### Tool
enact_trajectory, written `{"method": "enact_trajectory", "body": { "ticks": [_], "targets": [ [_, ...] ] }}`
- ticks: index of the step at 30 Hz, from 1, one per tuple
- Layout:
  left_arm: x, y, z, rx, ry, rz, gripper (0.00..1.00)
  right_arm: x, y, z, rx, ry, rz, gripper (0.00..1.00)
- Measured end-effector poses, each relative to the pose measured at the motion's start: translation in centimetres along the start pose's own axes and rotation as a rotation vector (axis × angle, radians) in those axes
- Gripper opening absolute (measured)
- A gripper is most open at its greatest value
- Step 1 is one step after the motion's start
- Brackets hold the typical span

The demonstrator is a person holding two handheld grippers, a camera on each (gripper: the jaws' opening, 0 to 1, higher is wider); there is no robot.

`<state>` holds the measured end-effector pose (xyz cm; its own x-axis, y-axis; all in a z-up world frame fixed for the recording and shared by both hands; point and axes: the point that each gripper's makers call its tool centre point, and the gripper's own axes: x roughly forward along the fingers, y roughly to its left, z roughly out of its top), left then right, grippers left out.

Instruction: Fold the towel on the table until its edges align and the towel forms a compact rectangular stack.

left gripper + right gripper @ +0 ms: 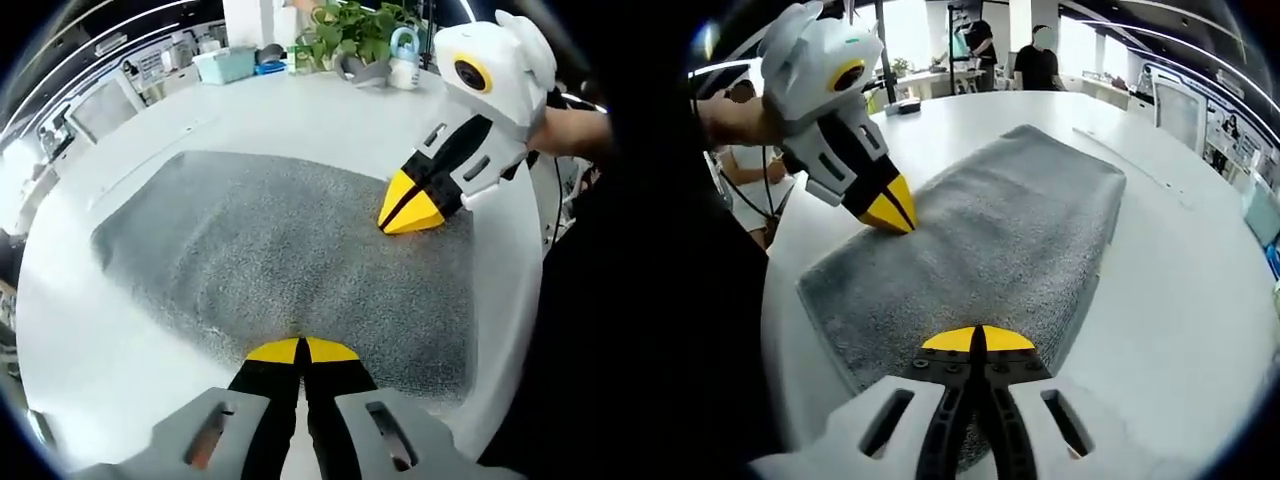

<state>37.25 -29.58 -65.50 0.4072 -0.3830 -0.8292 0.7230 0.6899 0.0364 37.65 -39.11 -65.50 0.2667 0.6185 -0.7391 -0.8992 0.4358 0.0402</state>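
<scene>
Towel folded once or more, folding not finished

We see the grey towel (980,235) flat on the white worktop (1180,290); left gripper (300,350) and right gripper (978,340) press closed-jawed on opposite edges, so we judge another fold remains.

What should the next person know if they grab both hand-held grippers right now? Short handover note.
Left hand-held gripper: jaws shut, tips down on the near edge of the towel; whether they pinch fabric cannot be told.
Right hand-held gripper: jaws shut, tips on the towel edge at its own side; grasp likewise unclear.
Towel: grey, lying flat on the white table. In the right gripper view a doubled edge shows along its far side, so it looks folded at least once.
Done: towel flat, edges roughly aligned at that fold.
Left: probably further folds to reach a compact rectangular stack, then square up the edges.
</scene>
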Motion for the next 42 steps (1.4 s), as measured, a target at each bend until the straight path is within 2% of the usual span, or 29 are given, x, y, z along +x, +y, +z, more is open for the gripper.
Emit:
{"method": "enact_trajectory", "body": {
  "ticks": [12, 14, 15, 17, 21, 23, 26, 28, 30, 32, 35, 36, 37, 38, 39, 40, 41, 42],
  "targets": [
    [0.1, 0.4, 0.1, 0.001, 0.007, -0.001, 0.01, 0.0, 0.3, -0.1, 0.058, -0.017, 0.025, 0.0],
    [0.1, 0.4, 0.0, -0.004, -0.003, -0.001, 0.01, 0.0, 0.2, 0.0, 0.061, -0.014, 0.027, 0.0],
    [0.0, 0.4, 0.0, -0.012, -0.027, -0.008, 0.01, 0.0, 0.2, 0.0, 0.065, -0.009, 0.029, 0.0],
    [-0.1, 0.3, 0.2, -0.073, -0.059, -0.024, 0.01, -0.1, 0.1, 0.1, 0.074, 0.008, 0.039, 0.0],
    [-0.8, 0.3, 0.0, -0.044, -0.056, -0.011, 0.02, -0.2, -0.3, 0.7, 0.096, 0.023, 0.039, 0.0],
    [-1.2, -0.2, 0.2, -0.025, -0.061, -0.007, 0.03, -0.3, -0.7, 1.2, 0.059, 0.005, 0.022, 0.0],
    [-1.5, -2.6, 0.6, 0.026, -0.095, -0.102, 0.04, -0.6, -1.5, 2.0, 0.023, -0.011, 0.0, 0.0],
    [-1.5, -3.5, 0.5, 0.024, -0.099, -0.131, 0.04, -0.6, -2.1, 2.5, 0.006, -0.034, -0.007, 0.0],
    [-1.4, -4.4, 0.4, 0.052, -0.107, -0.16, 0.04, -0.5, -3.2, 2.9, -0.054, -0.042, -0.039, 0.0],
    [-1.2, -4.4, 0.3, 0.039, -0.096, -0.148, 0.04, -0.2, -3.7, 2.9, -0.069, -0.028, -0.046, 0.0],
    [-0.9, -4.8, 0.5, 0.041, -0.091, -0.163, 0.04, 0.6, -3.7, 3.9, -0.071, -0.076, -0.023, 0.0],
    [-0.7, -4.9, 0.4, 0.05, -0.083, -0.163, 0.04, 1.0, -3.5, 3.9, -0.069, -0.073, -0.014, 0.0],
    [-0.5, -4.9, 0.1, 0.065, -0.068, -0.164, 0.04, 1.5, -3.2, 3.6, -0.069, -0.061, -0.004, 0.0],
    [-0.3, -4.9, 0.1, 0.092, -0.068, -0.162, 0.03, 2.4, -2.6, 2.5, -0.088, -0.012, 0.019, 0.0],
    [-0.3, -4.9, 0.1, 0.086, -0.069, -0.164, 0.03, 2.9, -2.5, 1.9, -0.112, 0.008, 0.015, 0.0],
    [-0.3, -4.7, 0.1, 0.061, -0.057, -0.165, 0.03, 2.7, -2.7, 3.3, -0.156, -0.086, -0.012, 0.0],
    [-0.3, -4.6, 0.2, 0.052, -0.054, -0.166, 0.02, 2.6, -2.7, 2.7, -0.115, -0.061, -0.014, 0.0],
    [-0.2, -4.4, 0.1, 0.032, -0.052, -0.165, 0.02, 2.3, -2.9, 2.8, -0.079, -0.082, -0.013, 0.0]
  ]
}}
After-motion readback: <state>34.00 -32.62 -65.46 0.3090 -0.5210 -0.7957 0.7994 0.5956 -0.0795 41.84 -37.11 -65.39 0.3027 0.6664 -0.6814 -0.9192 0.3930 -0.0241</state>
